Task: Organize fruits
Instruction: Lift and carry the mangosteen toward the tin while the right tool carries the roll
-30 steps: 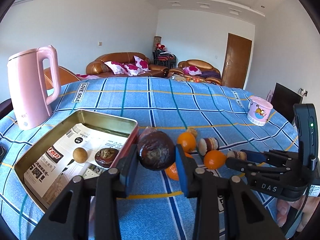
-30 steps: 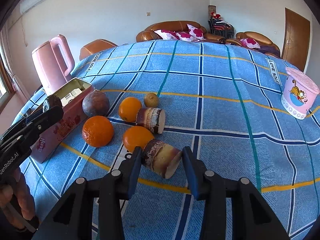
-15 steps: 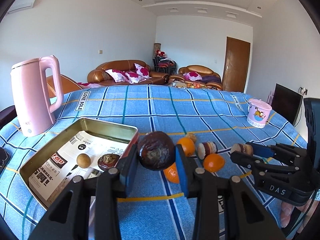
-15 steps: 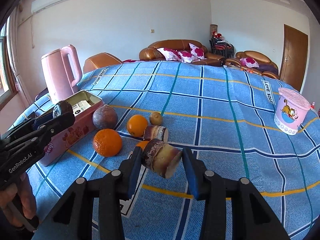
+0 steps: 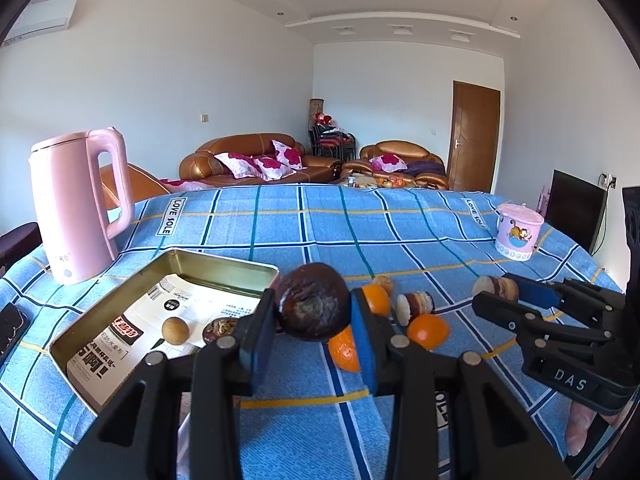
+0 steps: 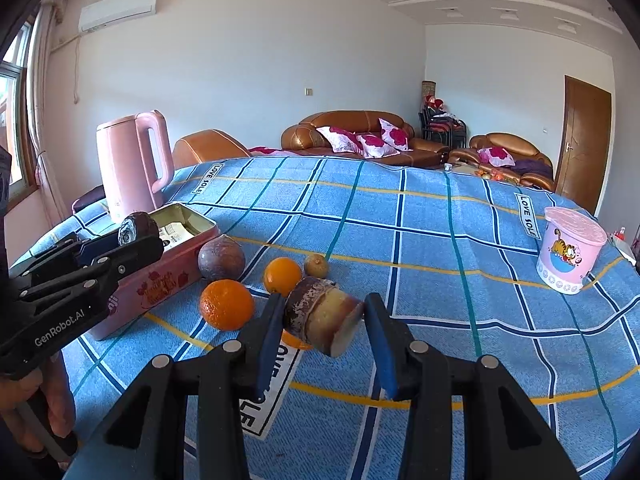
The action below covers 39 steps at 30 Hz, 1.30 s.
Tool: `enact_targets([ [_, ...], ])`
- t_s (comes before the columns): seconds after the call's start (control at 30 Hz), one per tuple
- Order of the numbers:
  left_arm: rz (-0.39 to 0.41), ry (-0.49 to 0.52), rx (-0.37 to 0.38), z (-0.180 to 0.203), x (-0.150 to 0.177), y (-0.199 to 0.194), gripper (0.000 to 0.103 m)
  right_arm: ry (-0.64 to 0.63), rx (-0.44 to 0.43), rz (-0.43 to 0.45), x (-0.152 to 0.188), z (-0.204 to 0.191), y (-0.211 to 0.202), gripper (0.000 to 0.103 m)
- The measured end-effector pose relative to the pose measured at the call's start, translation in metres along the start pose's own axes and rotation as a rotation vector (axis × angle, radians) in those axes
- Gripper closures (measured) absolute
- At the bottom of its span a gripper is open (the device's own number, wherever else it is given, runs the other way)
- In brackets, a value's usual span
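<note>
My left gripper [image 5: 314, 320] is shut on a dark wrinkled passion fruit [image 5: 312, 302], held above the cloth just right of the open tin [image 5: 224, 266]. In the tin lie a small round brown fruit [image 5: 175, 331] and a dark fruit [image 5: 220, 328]. My right gripper [image 6: 324, 332] is shut on a short sugarcane piece [image 6: 322, 316], lifted off the cloth. Below it sit two oranges [image 6: 227, 304], a purple passion fruit [image 6: 221, 258] and a small brown fruit [image 6: 316, 266]. A second cane piece [image 5: 416, 306] lies among the oranges [image 5: 427, 330].
A pink kettle [image 5: 78, 208] stands at the far left behind the tin. A pink cartoon cup [image 6: 570, 254] stands at the right of the blue checked tablecloth [image 6: 420, 232]. A dark object [image 5: 10, 330] lies at the left table edge. A hand [image 6: 44, 408] holds the left gripper.
My right gripper has risen with the sugarcane piece, clear of the oranges. The left gripper keeps the passion fruit in nearly the same place and has tipped up slightly.
</note>
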State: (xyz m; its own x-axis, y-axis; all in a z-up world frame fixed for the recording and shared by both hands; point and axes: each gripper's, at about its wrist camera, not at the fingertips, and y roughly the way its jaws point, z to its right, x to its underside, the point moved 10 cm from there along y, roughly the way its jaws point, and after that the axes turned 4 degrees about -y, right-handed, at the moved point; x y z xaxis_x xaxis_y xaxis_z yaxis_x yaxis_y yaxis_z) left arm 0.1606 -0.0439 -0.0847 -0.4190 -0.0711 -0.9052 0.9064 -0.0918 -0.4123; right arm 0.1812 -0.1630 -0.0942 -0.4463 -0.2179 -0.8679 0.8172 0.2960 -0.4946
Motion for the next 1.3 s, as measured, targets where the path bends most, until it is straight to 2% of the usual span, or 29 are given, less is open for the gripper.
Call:
enact_targets([
  [0.8, 0.049, 0.015, -0.016, 0.001, -0.004, -0.010, 0.065, -0.019, 0.018, 0.142, -0.011, 0.000, -0.027, 0.060],
  [1.3, 0.118, 0.034, -0.028, 0.004, -0.010, -0.023, 0.065, -0.036, 0.042, 0.220, -0.016, -0.002, -0.044, 0.060],
])
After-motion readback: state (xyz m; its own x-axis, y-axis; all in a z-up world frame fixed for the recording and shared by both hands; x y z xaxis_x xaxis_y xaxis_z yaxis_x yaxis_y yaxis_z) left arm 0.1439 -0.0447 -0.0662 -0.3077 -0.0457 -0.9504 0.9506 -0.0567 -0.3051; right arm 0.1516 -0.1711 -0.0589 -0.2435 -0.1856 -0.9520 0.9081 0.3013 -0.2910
